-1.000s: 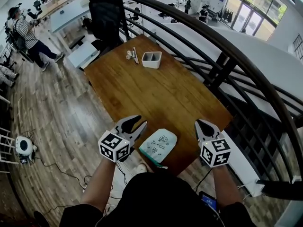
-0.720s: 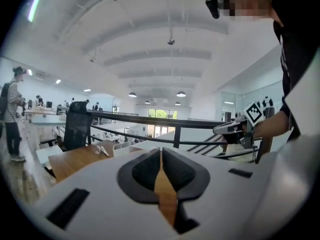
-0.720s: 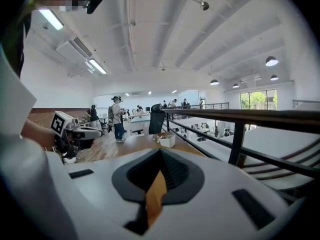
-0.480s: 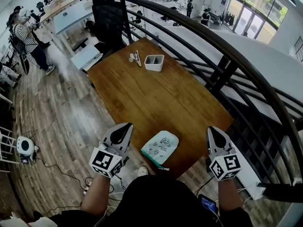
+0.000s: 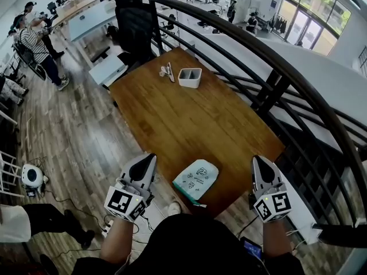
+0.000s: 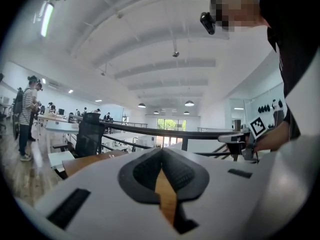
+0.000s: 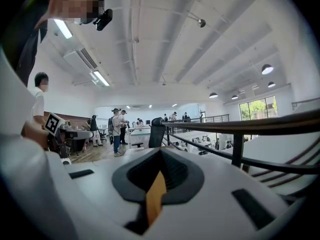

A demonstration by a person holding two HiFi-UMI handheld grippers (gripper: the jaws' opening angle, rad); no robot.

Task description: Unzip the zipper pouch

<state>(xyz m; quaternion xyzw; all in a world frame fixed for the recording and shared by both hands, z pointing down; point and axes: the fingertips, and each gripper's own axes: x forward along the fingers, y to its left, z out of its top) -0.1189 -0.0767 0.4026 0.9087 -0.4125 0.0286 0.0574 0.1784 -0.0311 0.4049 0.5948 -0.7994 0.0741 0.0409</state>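
Note:
The zipper pouch [image 5: 195,179], pale mint with small prints and a teal zipper along its near edge, lies flat at the near edge of the wooden table [image 5: 189,113]. My left gripper [image 5: 149,157] hovers to the pouch's left, off the table's corner, jaws shut and empty. To the right of the pouch, past the table edge, my right gripper [image 5: 257,160] is also shut on nothing. Both gripper views look level across the room, with the left gripper [image 6: 161,152] and the right gripper [image 7: 160,152] closed tip to tip. The pouch is out of sight in both.
A white two-part holder [image 5: 190,77] and a few small items [image 5: 167,71] sit at the table's far end. A black chair [image 5: 136,22] stands beyond it. A black railing [image 5: 275,79] curves along the right. People stand at the far left [image 5: 34,44].
The left jaws were open a second ago and are now shut. Both grippers have drawn back from the pouch toward me and risen, pointing more level.

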